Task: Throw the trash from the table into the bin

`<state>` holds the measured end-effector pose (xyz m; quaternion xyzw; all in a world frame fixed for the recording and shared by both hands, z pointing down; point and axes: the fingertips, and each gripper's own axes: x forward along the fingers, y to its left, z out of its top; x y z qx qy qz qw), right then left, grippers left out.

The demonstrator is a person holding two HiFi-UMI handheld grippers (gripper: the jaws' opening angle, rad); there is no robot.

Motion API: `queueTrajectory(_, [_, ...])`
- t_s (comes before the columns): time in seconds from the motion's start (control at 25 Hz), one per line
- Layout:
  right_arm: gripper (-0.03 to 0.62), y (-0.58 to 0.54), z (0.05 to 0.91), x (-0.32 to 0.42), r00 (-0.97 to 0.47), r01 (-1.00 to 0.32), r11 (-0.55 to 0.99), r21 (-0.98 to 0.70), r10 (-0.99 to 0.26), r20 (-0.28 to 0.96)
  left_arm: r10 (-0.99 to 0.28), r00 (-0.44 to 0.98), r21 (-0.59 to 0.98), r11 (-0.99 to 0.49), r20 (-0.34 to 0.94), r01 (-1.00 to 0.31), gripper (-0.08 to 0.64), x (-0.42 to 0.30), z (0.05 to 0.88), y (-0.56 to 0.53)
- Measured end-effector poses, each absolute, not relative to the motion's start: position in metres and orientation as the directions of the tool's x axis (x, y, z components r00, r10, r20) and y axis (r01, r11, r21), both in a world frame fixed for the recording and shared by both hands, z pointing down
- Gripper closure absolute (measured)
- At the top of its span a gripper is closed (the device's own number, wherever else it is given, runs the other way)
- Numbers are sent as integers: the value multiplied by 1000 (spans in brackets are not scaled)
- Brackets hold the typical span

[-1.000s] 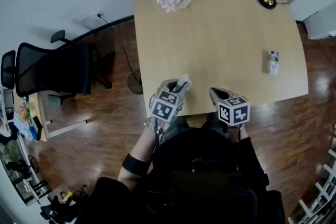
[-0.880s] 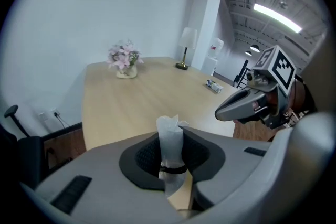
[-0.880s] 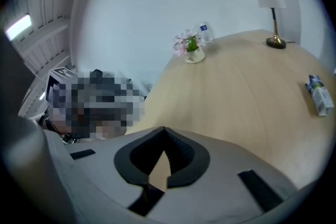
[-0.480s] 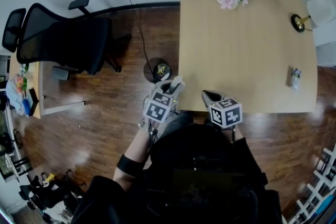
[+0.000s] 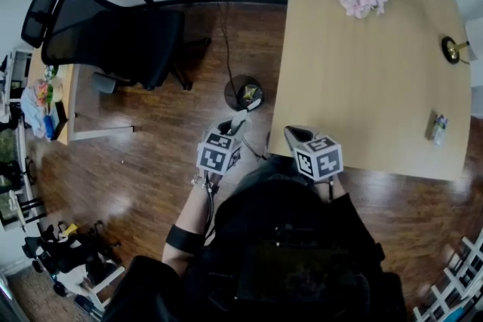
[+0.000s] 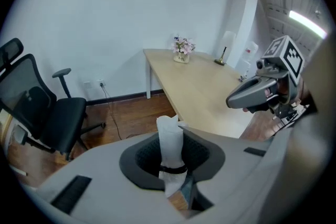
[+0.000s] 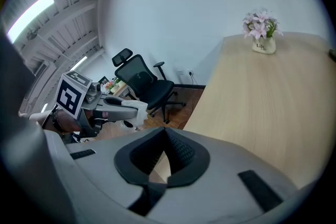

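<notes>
Head view: the left gripper (image 5: 230,129) pinches a white paper wad (image 5: 241,116), with the floor bin (image 5: 231,96) just ahead of its tips. A carton (image 5: 436,127) lies well right of the right gripper (image 5: 293,134). Left gripper view: the jaws are narrow, clamped on the wad; releasing early would likely drop it on the floor. Right gripper view: the jaws are together and empty, and the vase (image 7: 264,45) lettering is unreadable.

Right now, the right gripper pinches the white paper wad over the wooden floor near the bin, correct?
No, it is the left gripper that pinches the white paper wad, as the left gripper view shows; the right gripper holds nothing. It is over the wooden floor near the bin.
</notes>
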<state>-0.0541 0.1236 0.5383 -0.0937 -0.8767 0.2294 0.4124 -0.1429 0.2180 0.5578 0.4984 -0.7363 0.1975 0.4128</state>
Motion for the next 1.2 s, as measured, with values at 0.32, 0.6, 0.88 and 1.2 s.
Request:
queueTrajectory(0.32, [584, 161, 552, -76, -630, 22, 853, -521, 416, 656, -486, -184, 88, 483, 854, -871, 485, -167, 587, 262])
queueTrajectory(0.6, [584, 184, 561, -109, -623, -101, 850, -517, 350, 699, -475, -109, 130, 443, 873, -887, 485, -223, 645, 281])
queueTrajectory(0.88, [584, 207, 601, -181, -611, -240, 818, -522, 291, 736, -469, -28, 177, 388, 883, -904, 483, -295, 740, 273])
queueTrajectory(1.2, [584, 216, 680, -228, -566, -365, 764, -531, 271, 779, -422, -5, 171, 379, 907, -909, 482, -342, 887, 252])
